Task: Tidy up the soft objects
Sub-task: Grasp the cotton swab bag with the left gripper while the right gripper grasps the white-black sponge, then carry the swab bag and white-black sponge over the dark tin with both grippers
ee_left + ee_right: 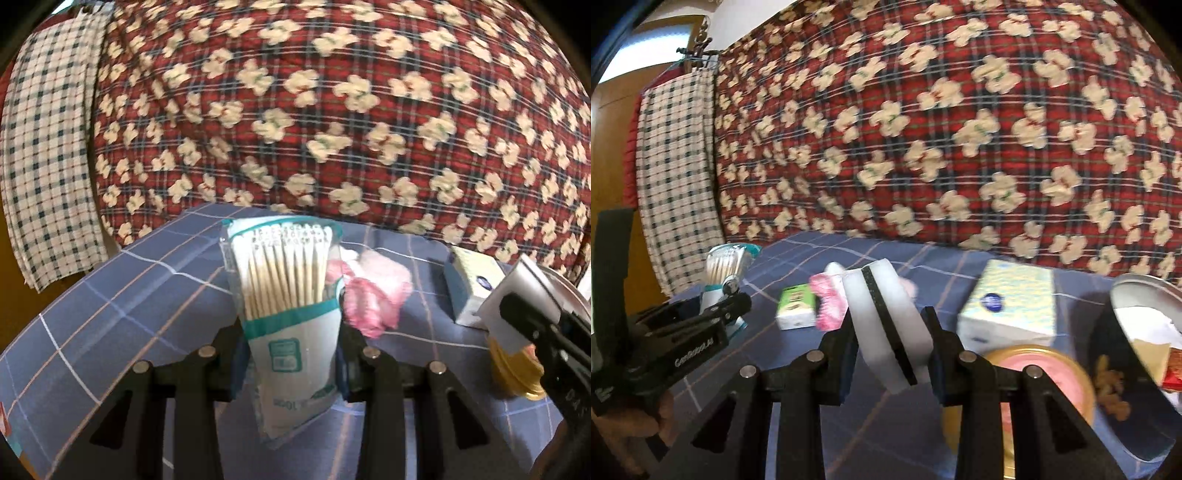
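Both grippers were full, the left gripper [291, 354] clamping a swab pack [286, 295] and the right gripper [890, 354] a sponge [890, 325], apparently lifted for sorting.

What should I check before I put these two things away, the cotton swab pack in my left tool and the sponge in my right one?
1. Left tool grips the cotton swab pack: ok, pack upright between the fingers.
2. Right tool grips the white sponge: ok, sponge tilted but clamped.
3. Both items lifted clear of the blue checked cloth: cannot tell.
4. Round tin open to receive things: ok, though it already holds items.
5. Tissue box out of the right tool's way: cannot tell, it sits close ahead.
6. Pink fluffy item still to collect: not ok, it lies on the cloth.
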Motion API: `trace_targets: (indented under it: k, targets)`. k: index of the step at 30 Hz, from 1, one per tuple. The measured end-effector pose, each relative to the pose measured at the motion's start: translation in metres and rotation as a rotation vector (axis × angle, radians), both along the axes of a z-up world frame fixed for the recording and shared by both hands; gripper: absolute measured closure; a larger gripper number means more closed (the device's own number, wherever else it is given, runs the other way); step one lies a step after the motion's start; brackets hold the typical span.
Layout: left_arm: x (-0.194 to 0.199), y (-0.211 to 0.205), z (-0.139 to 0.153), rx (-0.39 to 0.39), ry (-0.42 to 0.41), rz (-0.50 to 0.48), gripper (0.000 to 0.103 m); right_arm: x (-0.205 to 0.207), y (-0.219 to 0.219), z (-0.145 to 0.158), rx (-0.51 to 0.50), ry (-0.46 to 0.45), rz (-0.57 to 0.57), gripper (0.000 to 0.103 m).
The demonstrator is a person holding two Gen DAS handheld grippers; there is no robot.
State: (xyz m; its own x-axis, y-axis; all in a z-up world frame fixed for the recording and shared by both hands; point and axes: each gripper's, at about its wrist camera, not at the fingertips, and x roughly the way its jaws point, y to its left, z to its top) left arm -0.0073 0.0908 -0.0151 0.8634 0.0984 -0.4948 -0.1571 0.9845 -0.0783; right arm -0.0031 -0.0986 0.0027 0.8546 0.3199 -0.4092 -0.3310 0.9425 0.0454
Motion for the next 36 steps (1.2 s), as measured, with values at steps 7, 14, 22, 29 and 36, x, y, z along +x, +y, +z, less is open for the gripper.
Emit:
trace_targets:
  k: [7, 14, 22, 29, 36]
  targets:
    - [-0.002, -0.043, 0.004, 0.051, -0.025, -0.059, 0.066, -0.006, -0.029, 0.005, -0.035, -0.046, -0.102, 0.067]
    - [-0.003, -0.084, 0.007, 0.063, -0.045, -0.132, 0.066, -0.009, -0.063, 0.009, -0.04, -0.067, -0.179, 0.067]
    - [-0.001, -0.127, 0.012, 0.066, -0.059, -0.218, 0.066, -0.008, -0.105, 0.008, -0.04, -0.06, -0.263, 0.067]
    - [0.001, -0.153, 0.018, 0.065, -0.074, -0.267, 0.066, -0.009, -0.129, 0.009, -0.034, -0.064, -0.309, 0.067]
    - [0.001, -0.185, 0.023, 0.078, -0.093, -0.321, 0.066, -0.011, -0.158, 0.012, -0.041, -0.081, -0.372, 0.067]
